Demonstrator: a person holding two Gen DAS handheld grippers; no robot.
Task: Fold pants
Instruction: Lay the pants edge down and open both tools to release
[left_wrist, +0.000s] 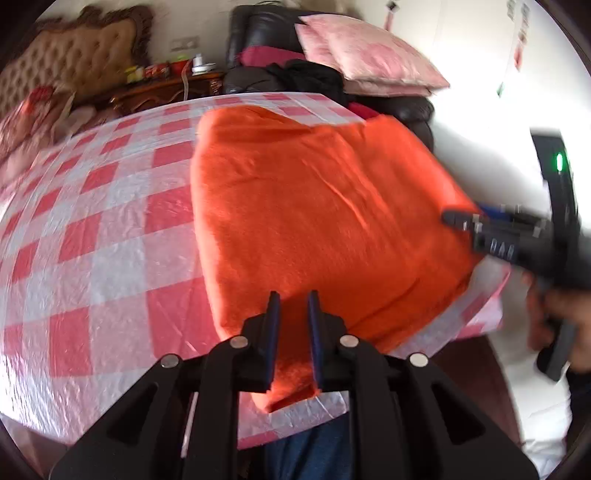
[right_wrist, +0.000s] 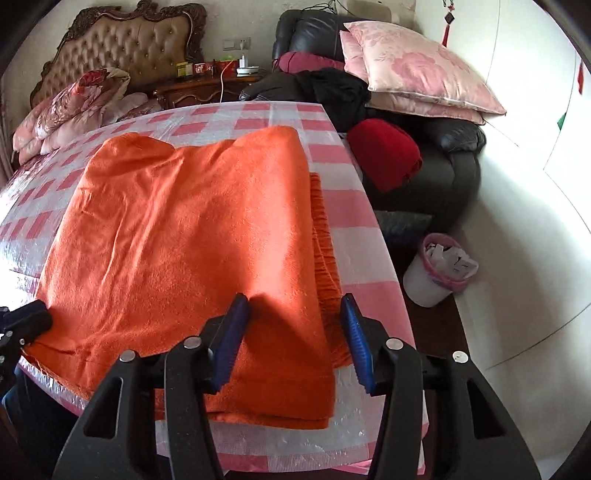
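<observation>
Lying folded on checked cloth (right_wrist: 354, 210): orange pants (right_wrist: 192, 229)

You had bright daylight in both views, coming from the right, where the white wall (right_wrist: 524, 155) washed out almost to pure white. The plastic tablecloth (right_wrist: 365, 258) threw back soft glare along its creases. Your right gripper (right_wrist: 295, 306) cast a dark shadow on the orange pants (right_wrist: 177, 229) just ahead of its fingers. The left wrist view was smeared by motion: the other gripper (left_wrist: 509, 236) and your hand (left_wrist: 569, 310) at its right edge blurred badly. Both fisheye pictures bent the table's edges and darkened at the corners.
</observation>
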